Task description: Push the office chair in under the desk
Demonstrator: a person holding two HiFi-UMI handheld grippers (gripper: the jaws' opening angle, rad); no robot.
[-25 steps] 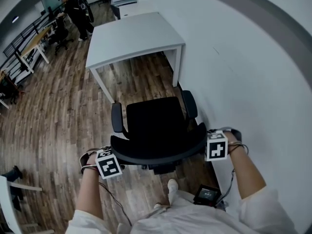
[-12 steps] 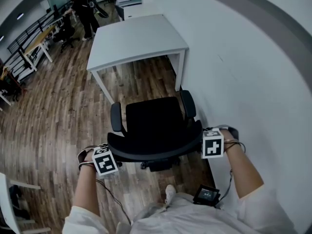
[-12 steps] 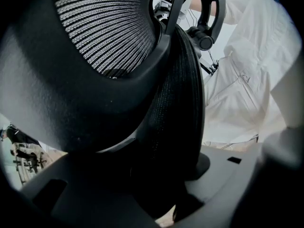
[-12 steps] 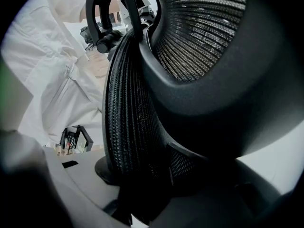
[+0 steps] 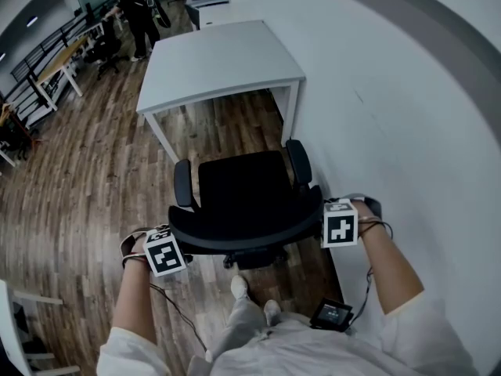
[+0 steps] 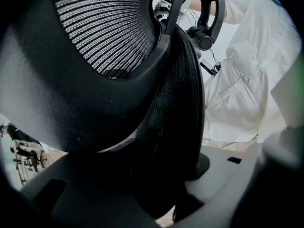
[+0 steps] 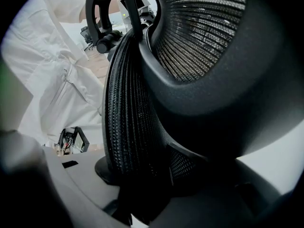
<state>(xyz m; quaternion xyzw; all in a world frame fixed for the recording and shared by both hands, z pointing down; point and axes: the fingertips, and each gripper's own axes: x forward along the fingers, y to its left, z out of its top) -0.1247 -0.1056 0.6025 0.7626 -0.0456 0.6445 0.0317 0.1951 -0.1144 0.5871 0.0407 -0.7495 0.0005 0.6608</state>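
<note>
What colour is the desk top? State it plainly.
White. The desk shows best in the head view.

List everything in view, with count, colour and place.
office chair: one, black, between grippers and desk, beside wall
desk: one, white, beyond the chair, against wall
floor: one, brown wood planks, left
wall: one, white, right
background person: one, dark clothes, top left
far desks: a row, light wood, top left
screen device: one, black, by wearer's right hip
left gripper: one, dark, clamped on chair back's left end
right gripper: one, dark, clamped on its right end
</note>
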